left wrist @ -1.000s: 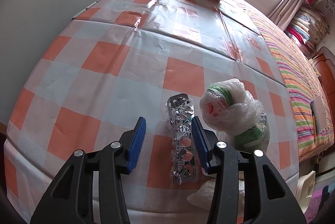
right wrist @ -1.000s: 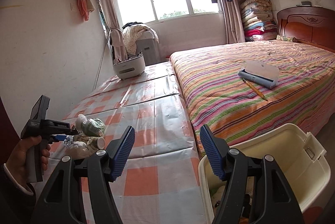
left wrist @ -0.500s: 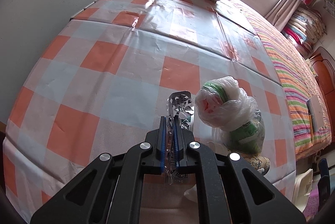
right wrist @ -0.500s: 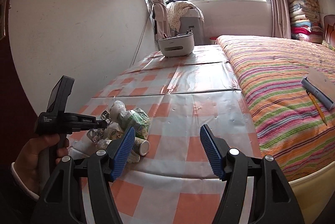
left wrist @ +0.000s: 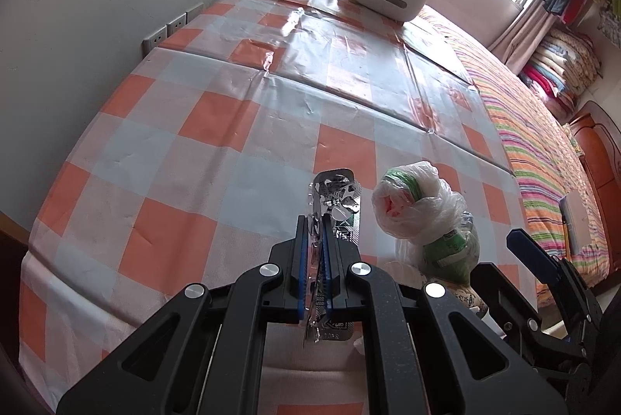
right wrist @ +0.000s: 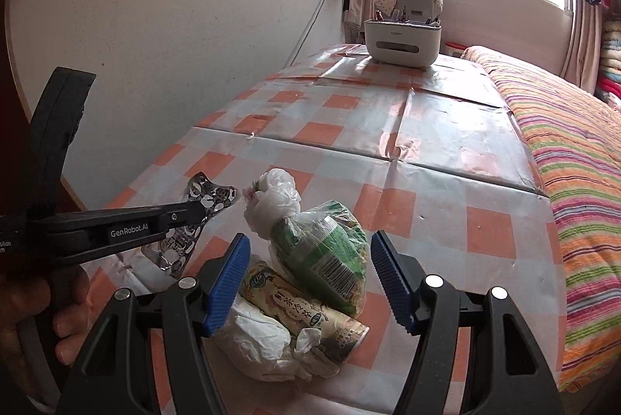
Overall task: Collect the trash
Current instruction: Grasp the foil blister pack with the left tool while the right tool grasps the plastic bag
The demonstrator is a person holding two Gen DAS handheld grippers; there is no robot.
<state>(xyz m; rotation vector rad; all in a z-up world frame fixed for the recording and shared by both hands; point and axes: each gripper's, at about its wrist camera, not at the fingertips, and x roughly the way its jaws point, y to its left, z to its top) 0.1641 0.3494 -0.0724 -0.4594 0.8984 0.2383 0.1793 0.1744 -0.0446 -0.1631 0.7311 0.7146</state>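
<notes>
Two views. Left wrist view: the left gripper (left wrist: 315, 256) has its jaws clamped on a silver blister pack (left wrist: 337, 199), held on edge above the checked bench (left wrist: 217, 128), just left of the knotted plastic bag (left wrist: 417, 209). Right wrist view: the right gripper (right wrist: 308, 279) hangs with jaws wide, one on each side of the green wrapper (right wrist: 330, 252) tied into the bag; a printed paper cup (right wrist: 310, 314) and crumpled tissue (right wrist: 260, 341) lie just in front of the bag.

Checked table (right wrist: 427, 151) with bagged trash (right wrist: 322, 252), cup (right wrist: 306, 314) (lying), white caddy (right wrist: 401, 42).
</notes>
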